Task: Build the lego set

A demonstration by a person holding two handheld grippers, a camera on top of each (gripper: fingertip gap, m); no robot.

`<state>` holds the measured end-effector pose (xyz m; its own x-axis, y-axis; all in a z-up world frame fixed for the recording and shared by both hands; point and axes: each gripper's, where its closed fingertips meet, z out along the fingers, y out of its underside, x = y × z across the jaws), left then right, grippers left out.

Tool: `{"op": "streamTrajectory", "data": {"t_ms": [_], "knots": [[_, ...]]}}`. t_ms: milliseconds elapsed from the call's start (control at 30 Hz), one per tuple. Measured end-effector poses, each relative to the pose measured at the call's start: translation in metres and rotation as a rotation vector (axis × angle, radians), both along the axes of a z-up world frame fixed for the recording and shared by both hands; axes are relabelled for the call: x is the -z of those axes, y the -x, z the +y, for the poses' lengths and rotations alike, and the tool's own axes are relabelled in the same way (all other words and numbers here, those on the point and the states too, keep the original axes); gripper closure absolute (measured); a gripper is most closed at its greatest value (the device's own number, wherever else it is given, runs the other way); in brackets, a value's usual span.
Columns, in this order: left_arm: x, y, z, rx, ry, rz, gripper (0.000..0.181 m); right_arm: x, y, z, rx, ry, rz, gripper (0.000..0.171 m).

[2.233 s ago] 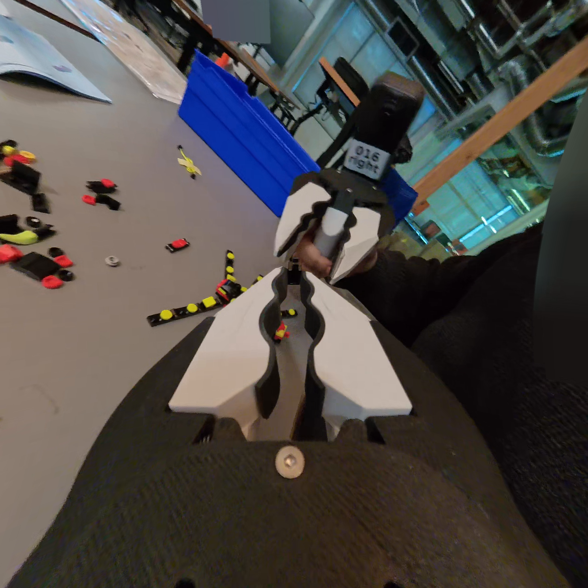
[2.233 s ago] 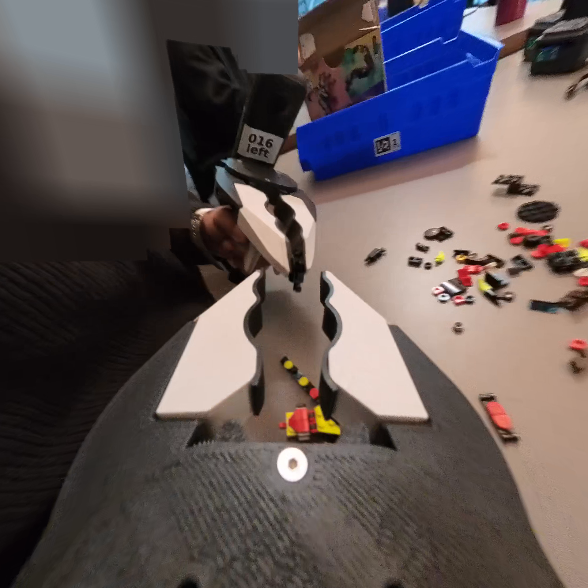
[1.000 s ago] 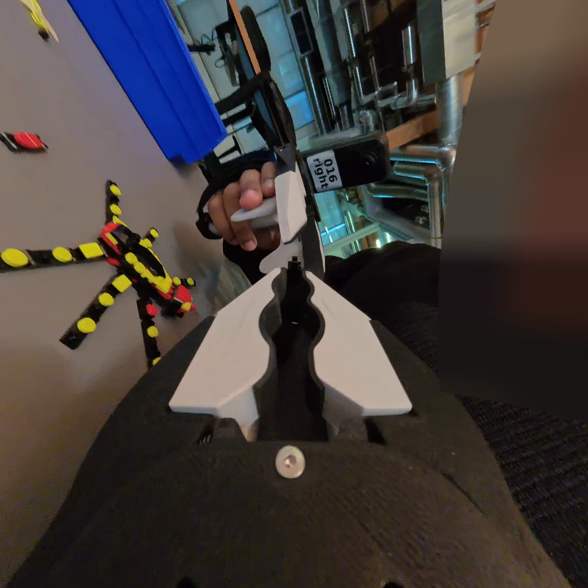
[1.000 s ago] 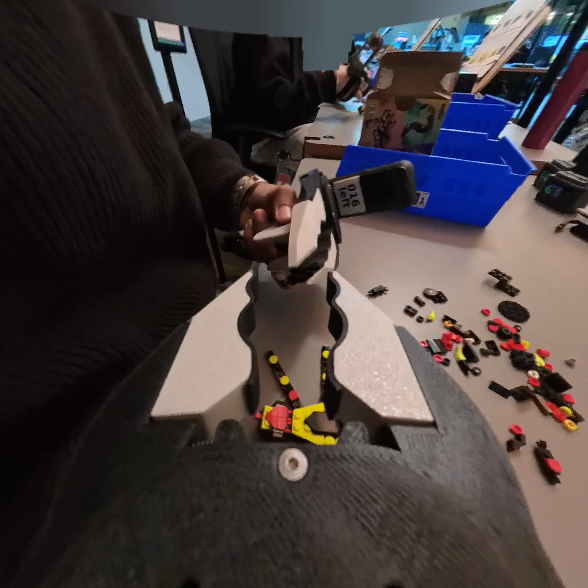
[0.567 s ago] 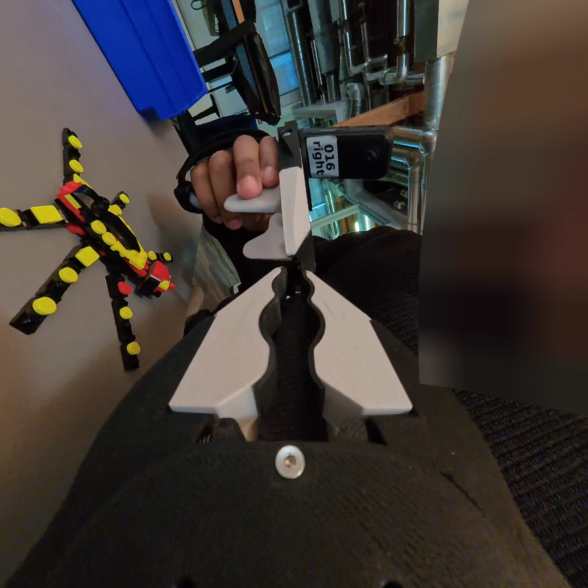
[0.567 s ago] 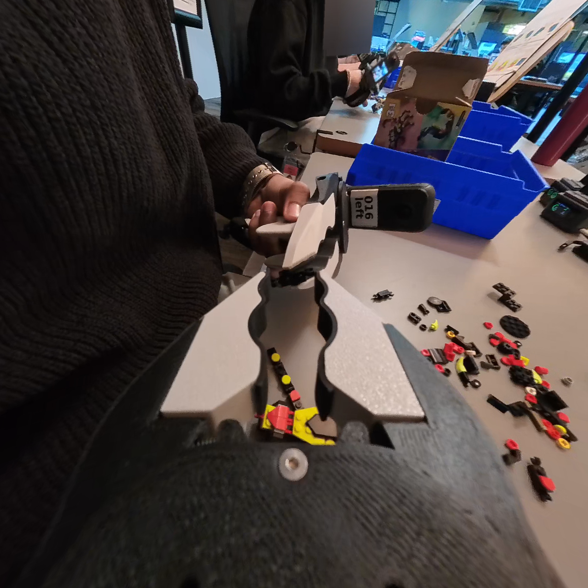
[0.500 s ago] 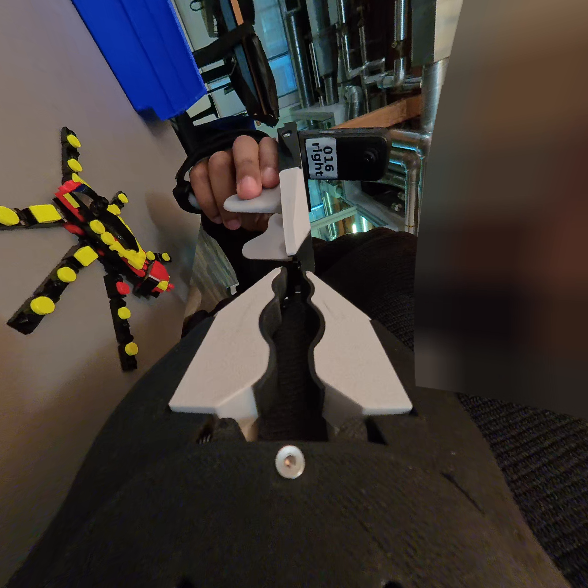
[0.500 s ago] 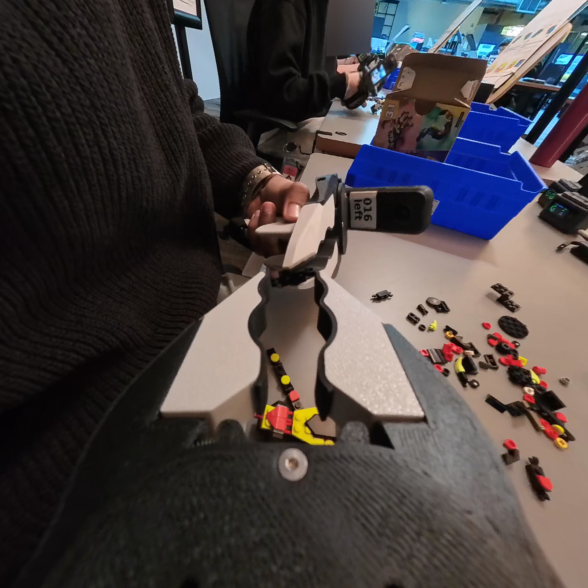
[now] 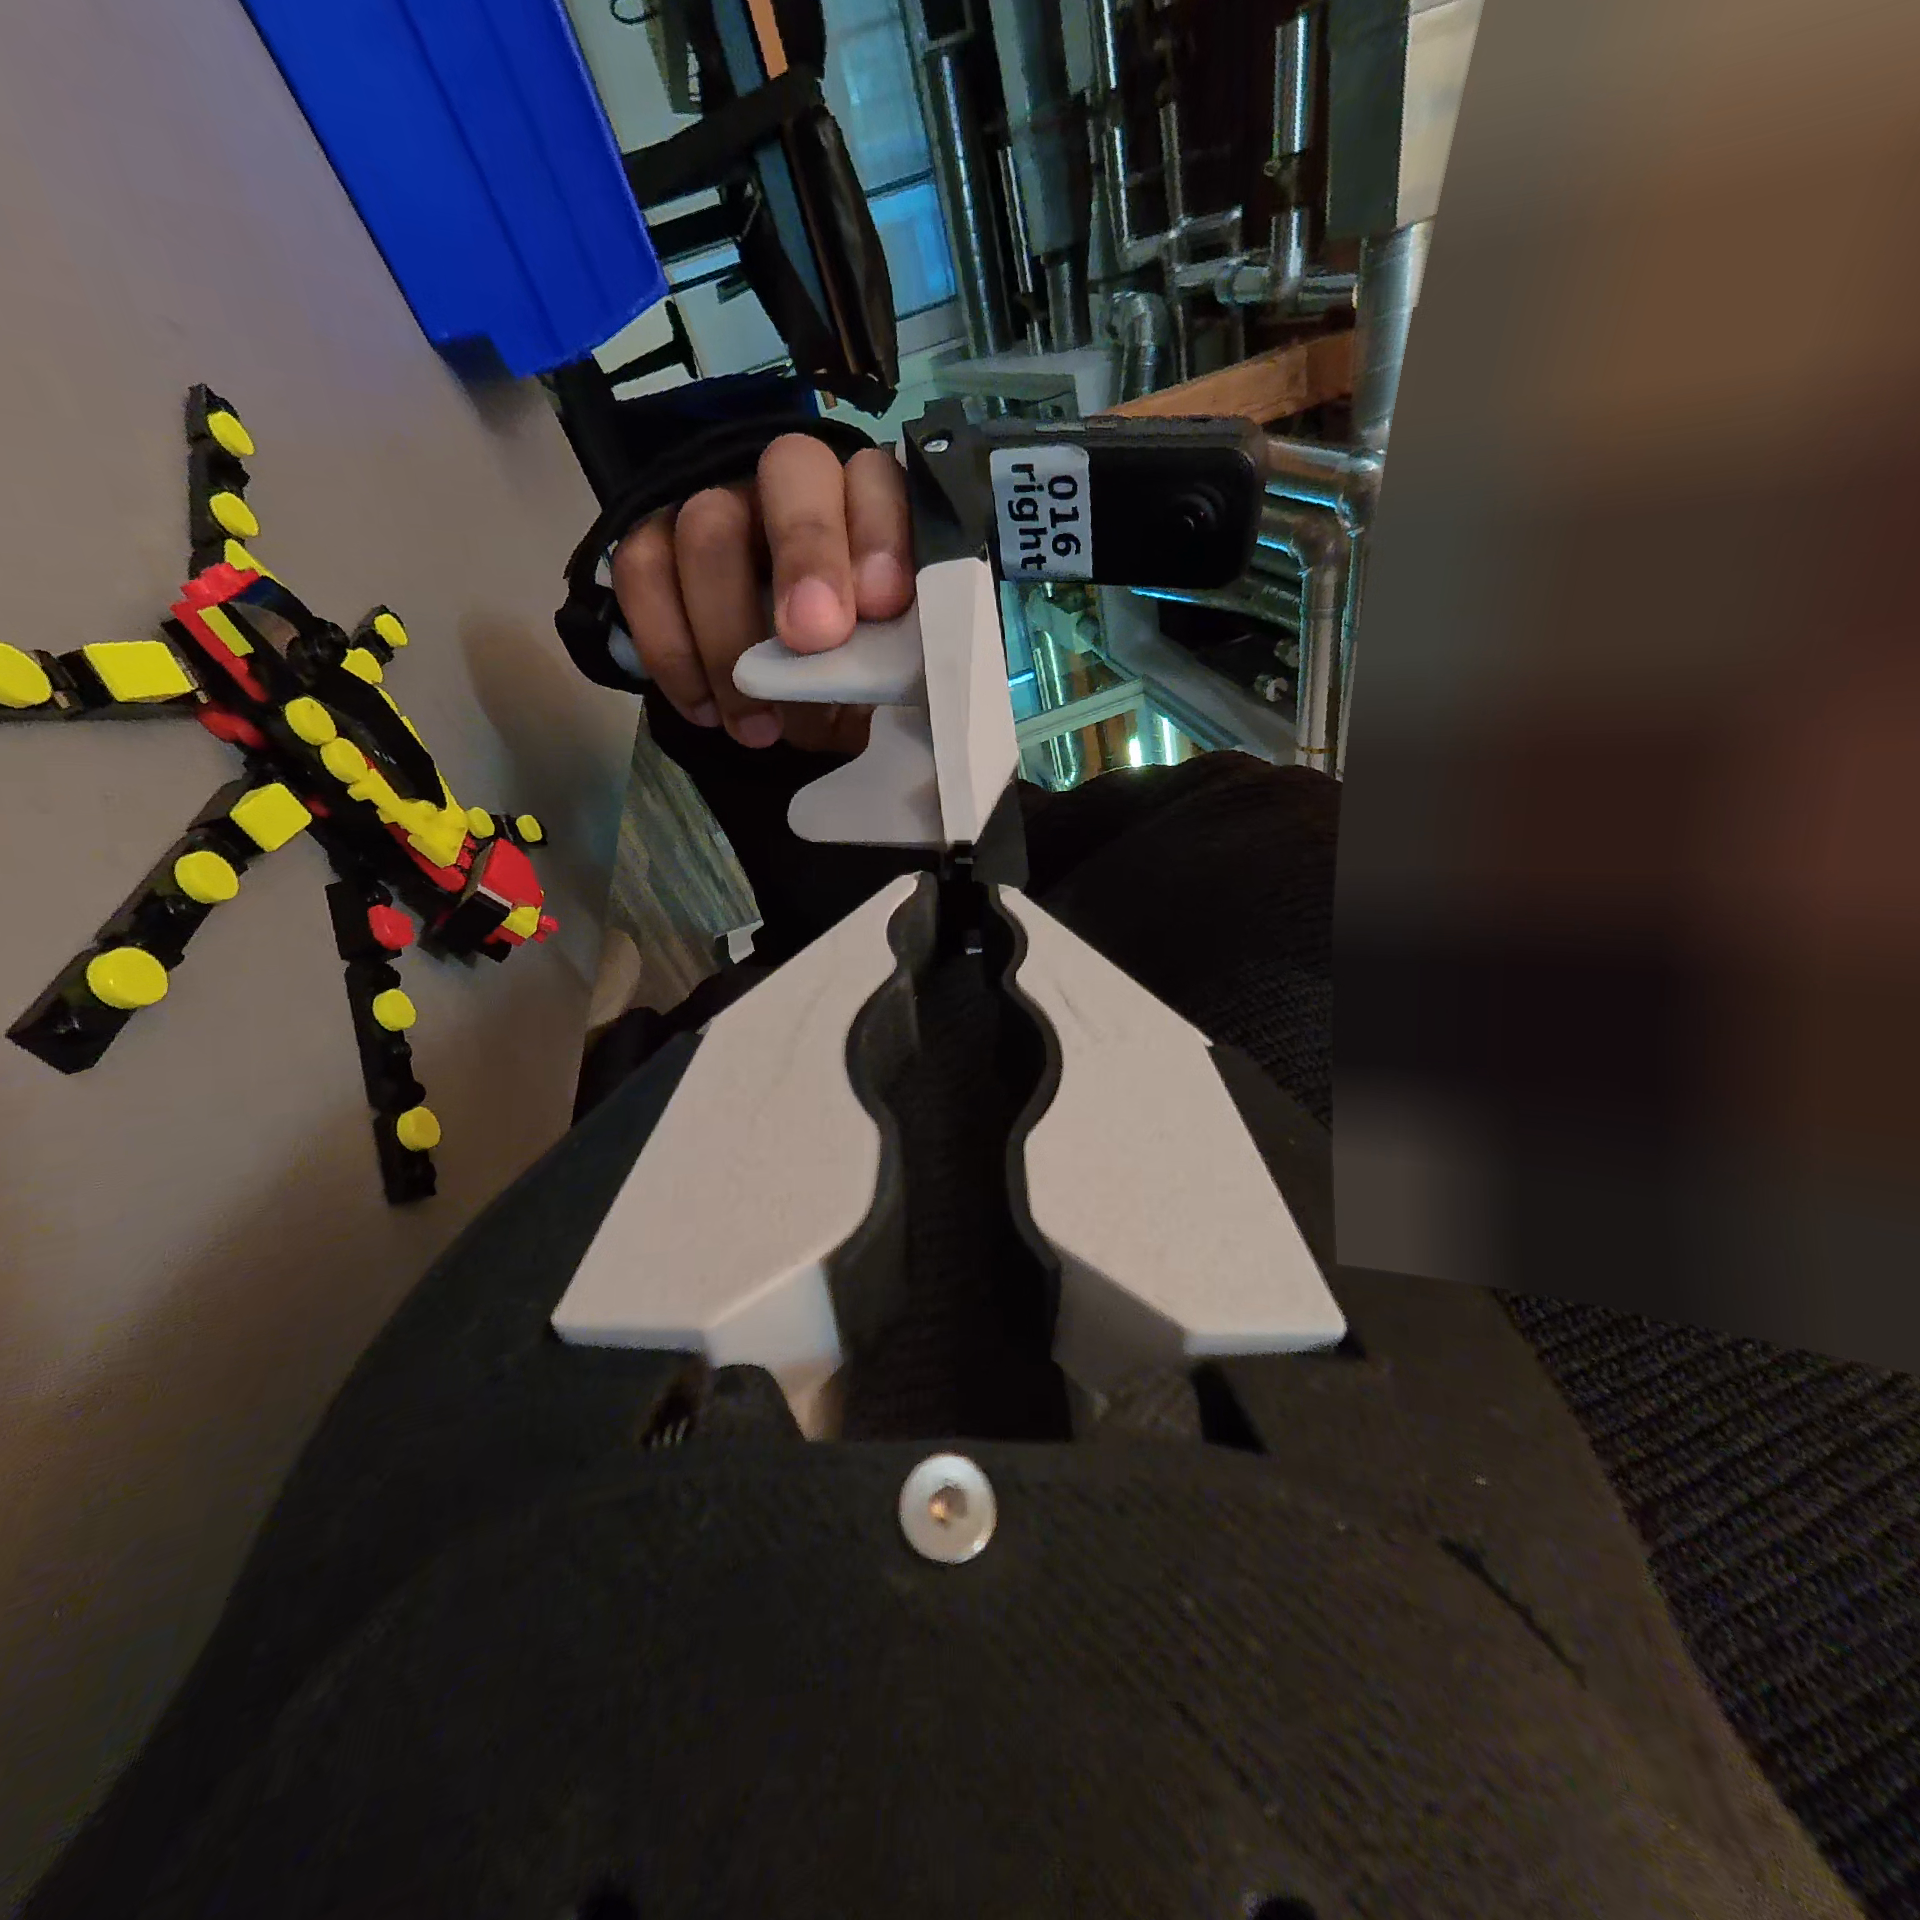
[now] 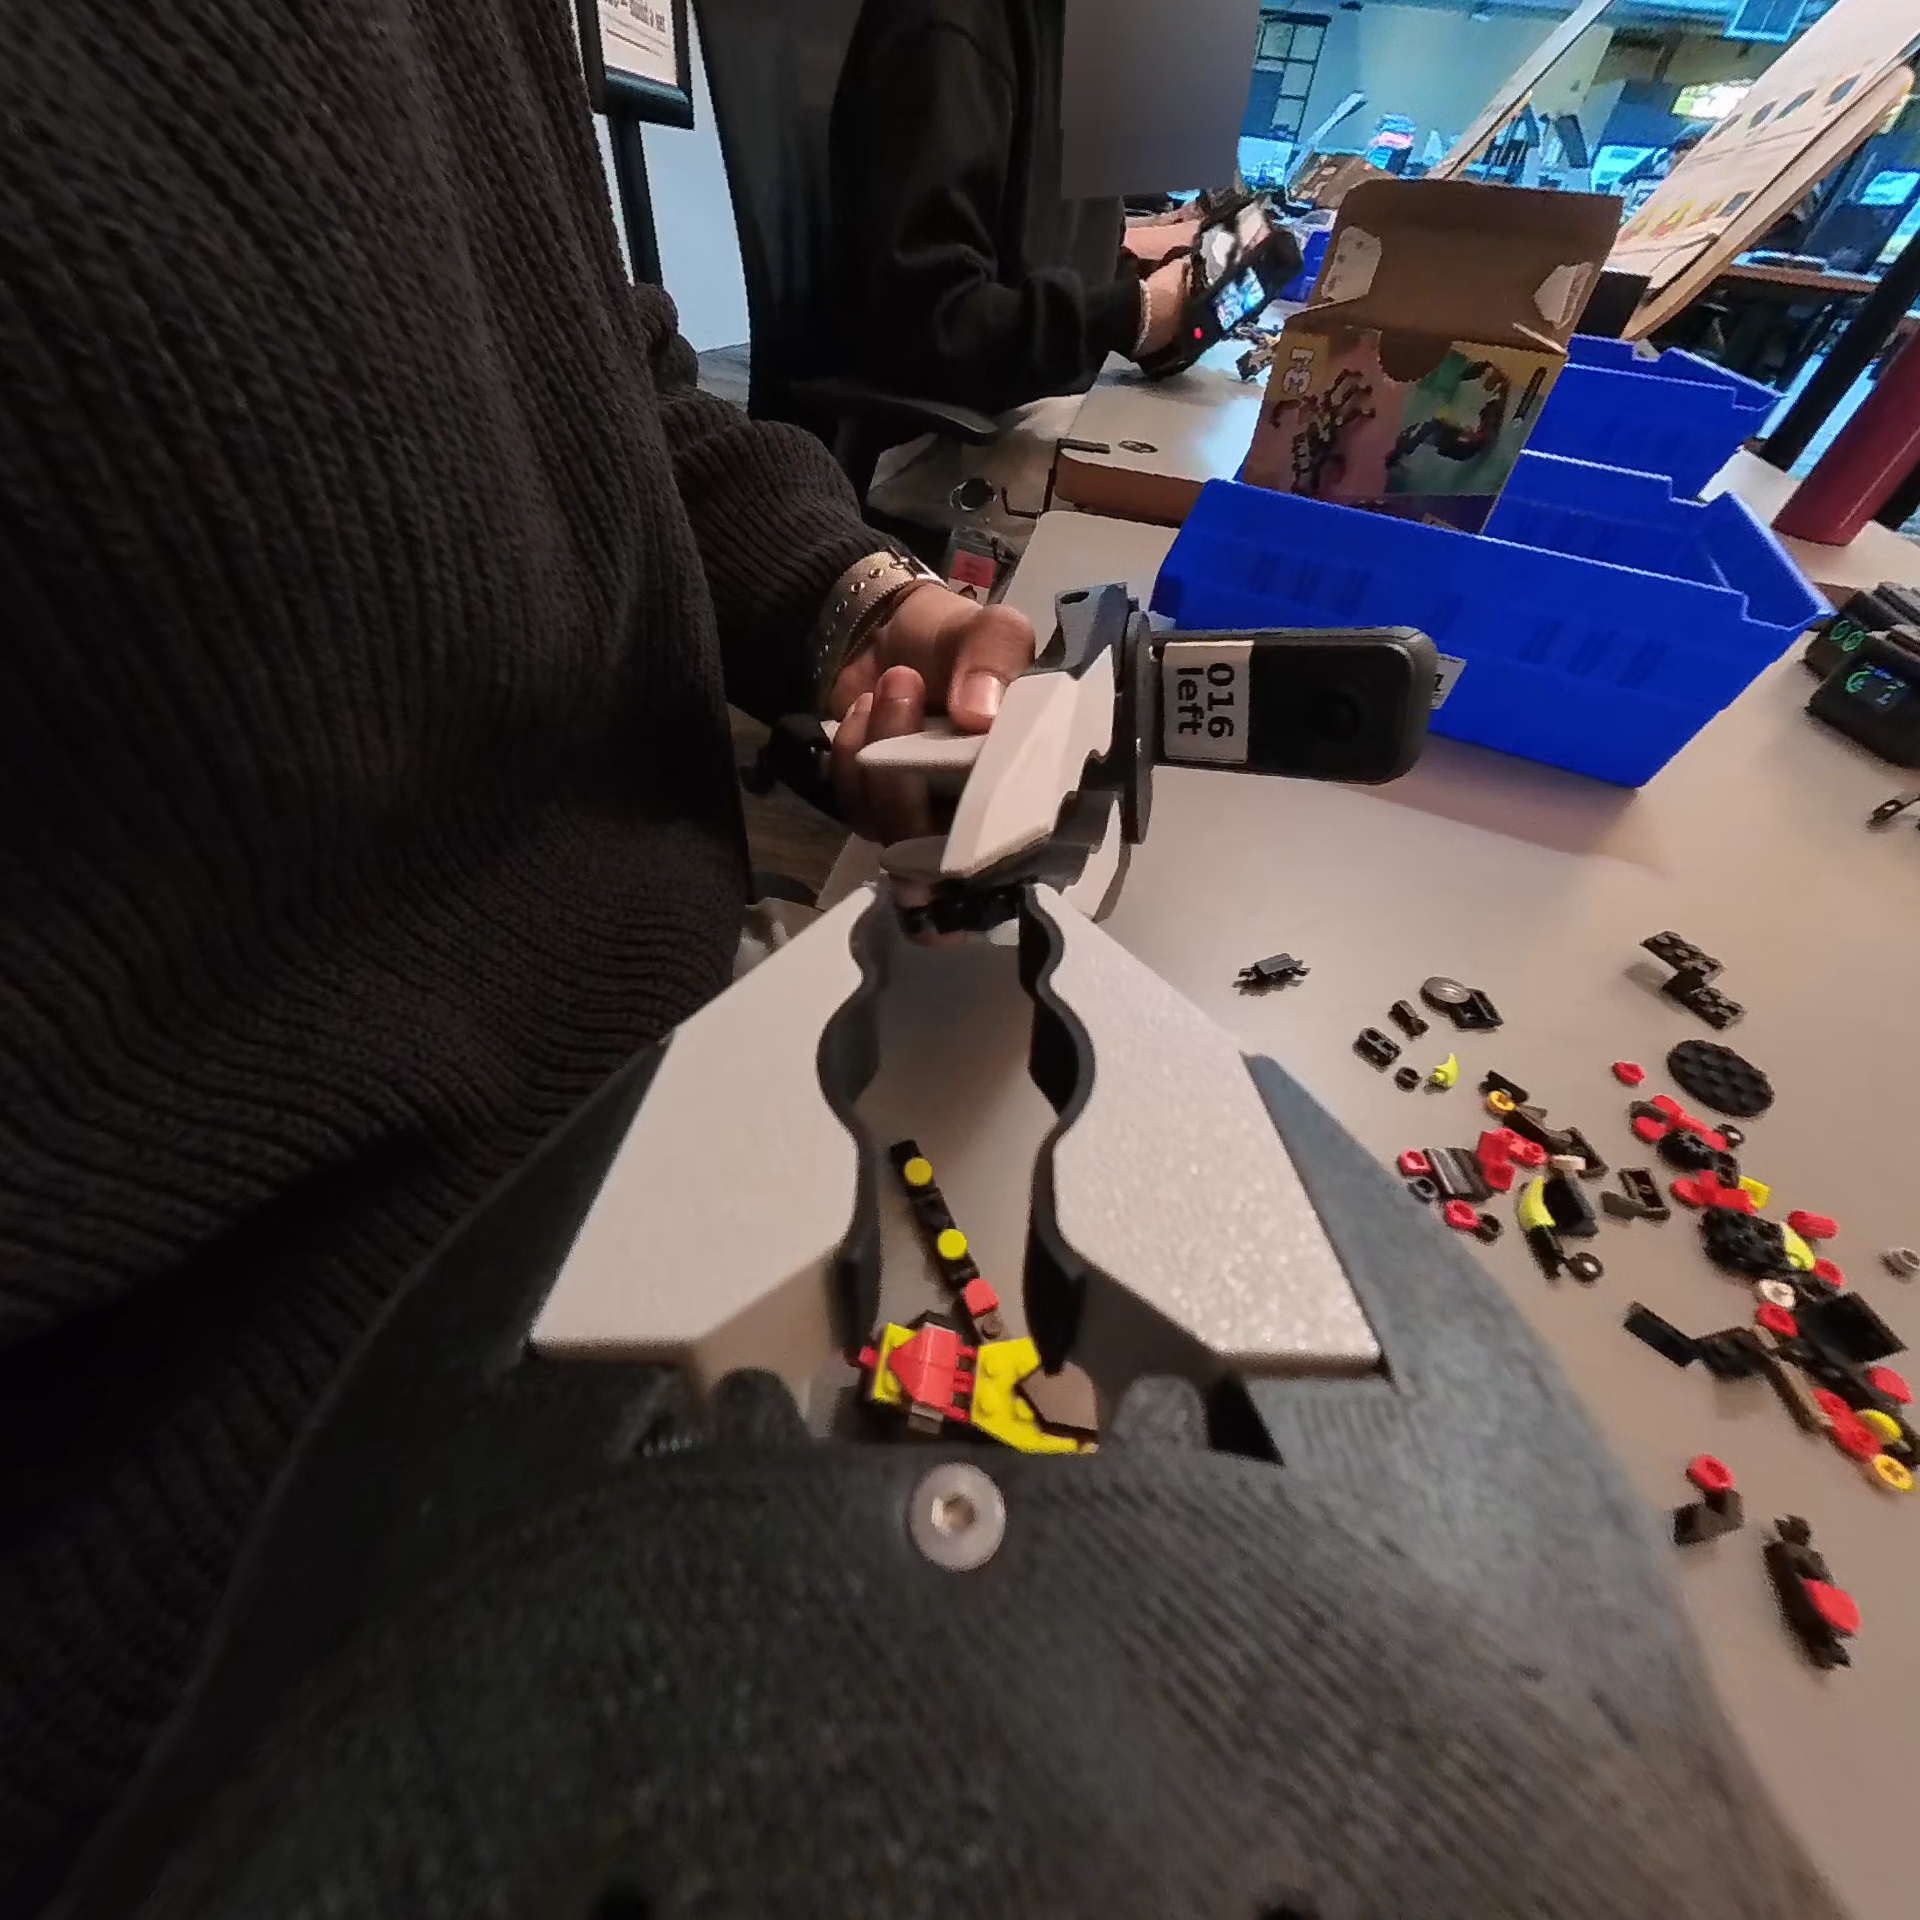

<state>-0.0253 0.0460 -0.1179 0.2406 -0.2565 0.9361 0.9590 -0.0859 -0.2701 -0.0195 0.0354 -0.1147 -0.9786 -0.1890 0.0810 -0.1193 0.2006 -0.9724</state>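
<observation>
My left gripper (image 9: 961, 894) is shut on a small black lego piece (image 9: 963, 920) at its fingertips, held in the air above the table edge. My right gripper (image 10: 954, 920) meets it tip to tip, and its jaws are closed in on the same black piece (image 10: 961, 912). The right gripper shows edge-on in the left wrist view (image 9: 961, 831). The left gripper shows sideways in the right wrist view (image 10: 997, 821). The black, yellow and red lego model (image 9: 312, 748) lies on the grey table; part of it shows under my right gripper (image 10: 966, 1371).
Several loose black, red and yellow pieces (image 10: 1714, 1195) lie scattered at the right. A blue bin (image 10: 1507, 644) stands behind them with a cardboard box (image 10: 1413, 395) in it. The operator's black sweater (image 10: 312, 623) fills the left. Another person (image 10: 935, 208) stands at the far table.
Both grippers have turned onto their sides and come tip to tip. The right jaws have narrowed from wide open onto the black piece. Almost nothing has moved in the last half second.
</observation>
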Motion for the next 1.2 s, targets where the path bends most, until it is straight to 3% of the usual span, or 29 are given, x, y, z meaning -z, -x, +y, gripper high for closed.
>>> {"op": "streamTrajectory", "data": {"t_ms": [200, 300, 533, 667, 800, 900, 1033, 1200], "knots": [[0.001, -0.001, 0.002, 0.005, 0.002, -0.01, 0.177, 0.006, -0.002, -0.002, -0.002, -0.032, 0.005, 0.144], [0.001, 0.001, 0.002, -0.019, 0.011, 0.015, 0.176, 0.004, 0.004, 0.0, 0.007, -0.016, -0.039, 0.151], [0.007, 0.015, -0.001, -0.154, 0.153, 0.284, 0.177, -0.01, 0.021, 0.009, 0.009, 0.063, -0.299, 0.157], [0.007, 0.011, 0.002, -0.13, 0.129, 0.235, 0.177, -0.005, 0.021, 0.011, 0.034, 0.034, -0.168, 0.161], [0.011, 0.016, 0.001, -0.198, 0.245, 0.46, 0.177, 0.005, 0.024, 0.013, 0.019, -0.033, -0.345, 0.171], [0.014, 0.015, 0.003, -0.231, 0.318, 0.627, 0.177, 0.006, 0.026, 0.012, -0.004, -0.031, -0.481, 0.168], [0.019, 0.017, 0.005, -0.258, 0.393, 0.76, 0.176, 0.016, 0.021, 0.01, -0.015, -0.09, -0.478, 0.166], [0.019, 0.014, 0.006, -0.248, 0.39, 0.769, 0.176, 0.019, 0.02, 0.01, -0.008, -0.111, -0.454, 0.17]]}}
